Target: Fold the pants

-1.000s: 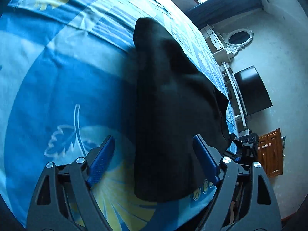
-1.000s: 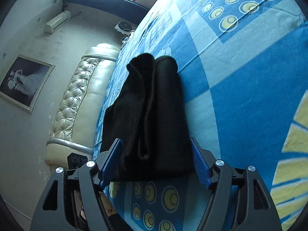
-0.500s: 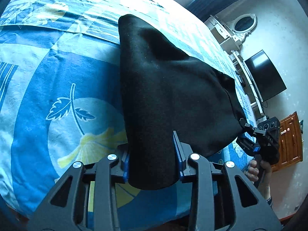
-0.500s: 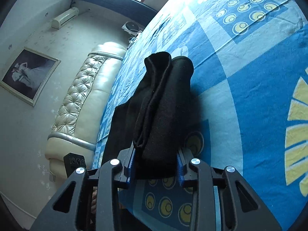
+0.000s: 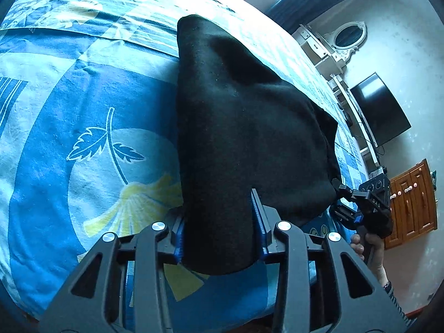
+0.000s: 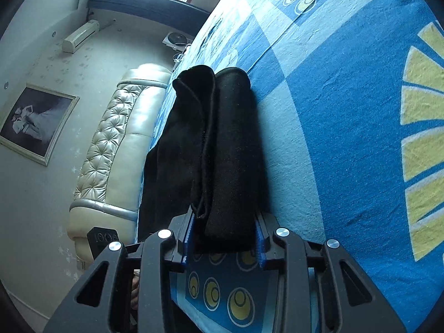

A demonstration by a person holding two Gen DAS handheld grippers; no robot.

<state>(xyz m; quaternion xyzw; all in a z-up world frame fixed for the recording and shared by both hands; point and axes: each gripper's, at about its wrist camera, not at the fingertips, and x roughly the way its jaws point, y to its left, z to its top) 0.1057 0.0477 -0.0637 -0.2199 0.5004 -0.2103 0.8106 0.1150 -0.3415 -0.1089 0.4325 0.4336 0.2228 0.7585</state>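
The black pants (image 5: pixel 244 138) lie folded lengthwise on the blue patterned bed cover (image 5: pixel 83 116), their near end lifted. My left gripper (image 5: pixel 219 222) is shut on one near corner of the pants. My right gripper (image 6: pixel 224 233) is shut on the other near corner, where several stacked layers of the pants (image 6: pixel 222 144) show. The right gripper also shows in the left wrist view (image 5: pixel 363 197), at the pants' right edge, held by a hand. The far end of the pants rests on the bed.
A cream tufted headboard (image 6: pixel 116 138) and a framed picture (image 6: pixel 33 122) are at the left in the right wrist view. A dresser with an oval mirror (image 5: pixel 347 36), a dark TV (image 5: pixel 380 108) and a wooden cabinet (image 5: pixel 410 199) stand beyond the bed.
Both grippers went from open around the pants' near end to shut on it. The near end has since lifted off the bed cover.
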